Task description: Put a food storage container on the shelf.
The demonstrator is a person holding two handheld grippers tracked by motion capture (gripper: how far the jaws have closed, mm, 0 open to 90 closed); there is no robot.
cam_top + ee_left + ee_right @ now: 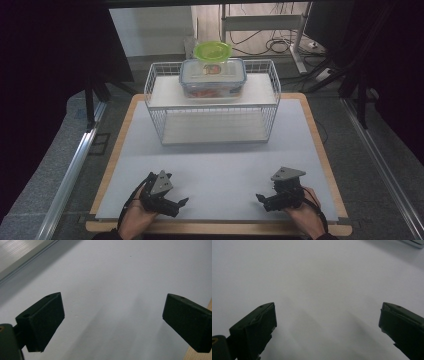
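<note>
- I see a white mat (220, 165) covering a wood-edged table (320, 135), with a white wire rack (212, 102) standing at the far middle of it.
- On the rack's upper shelf sits a clear box (212, 78) with a blue-rimmed lid; something red and orange shows through its wall, but I cannot tell what it is.
- A green bowl (212, 50) shows just behind the box; whether it rests on the lid or behind it I cannot tell.
- My left gripper (172, 202) lies low over the near left of the mat, held in the left hand (135, 220), its jaws pointing inward toward the middle.
- In the left gripper view its jaws stand wide apart with only bare mat between them (112, 315); nothing is held.
- My right gripper (265, 200) is at the near right, held in the right hand (305, 215), pointing inward toward the left one.
- In the right gripper view its jaws are spread wide over bare mat (327, 320), holding nothing.
- Both grippers are well apart from the rack and from each other.
</note>
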